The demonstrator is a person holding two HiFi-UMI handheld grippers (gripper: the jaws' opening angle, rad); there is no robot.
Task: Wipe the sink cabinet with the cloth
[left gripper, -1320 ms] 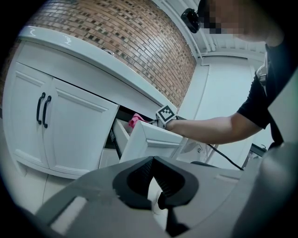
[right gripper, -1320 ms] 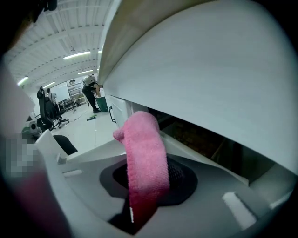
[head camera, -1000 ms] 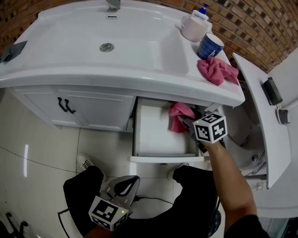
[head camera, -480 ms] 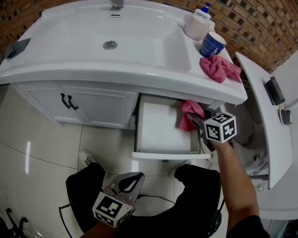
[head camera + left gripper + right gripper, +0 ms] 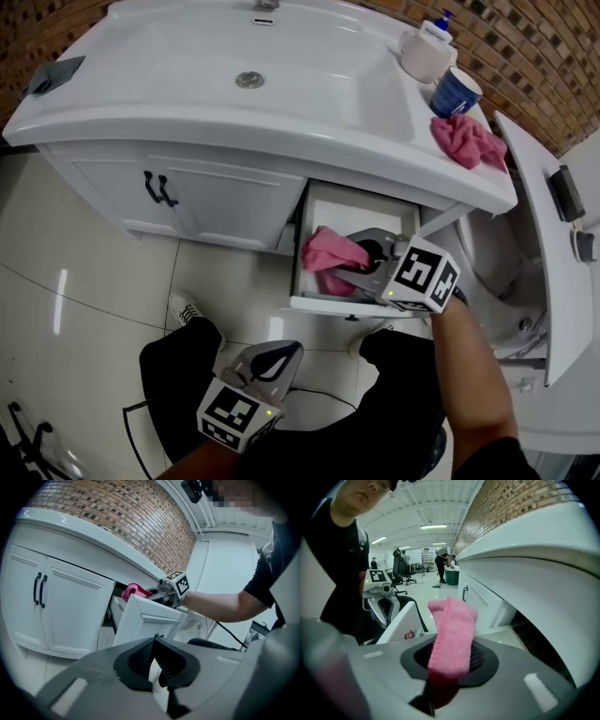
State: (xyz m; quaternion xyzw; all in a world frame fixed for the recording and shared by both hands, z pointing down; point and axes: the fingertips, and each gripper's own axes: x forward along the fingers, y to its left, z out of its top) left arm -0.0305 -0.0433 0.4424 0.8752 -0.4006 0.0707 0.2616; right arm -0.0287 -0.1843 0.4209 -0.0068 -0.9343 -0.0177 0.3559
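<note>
In the head view the white sink cabinet (image 5: 225, 202) has its drawer (image 5: 349, 208) pulled out below the basin. My right gripper (image 5: 364, 261) is shut on a pink cloth (image 5: 328, 253), which sits at the drawer's left front. In the right gripper view the cloth (image 5: 452, 634) stands up between the jaws, under the countertop's edge. My left gripper (image 5: 274, 352) hangs low by the person's knees, shut and holding nothing. In the left gripper view, that gripper (image 5: 154, 660) faces the drawer front (image 5: 145, 620), and the cloth (image 5: 133, 591) shows above it.
A second pink cloth (image 5: 466, 141), a blue cup (image 5: 457, 92) and a white soap dispenser (image 5: 427, 52) sit on the counter's right end. The cabinet doors with black handles (image 5: 159, 189) are closed. A white door (image 5: 544, 244) stands open at the right. The floor is tiled.
My right gripper has carried the pink cloth from the drawer's right side across to its left front. The left gripper has stayed low by the knees.
</note>
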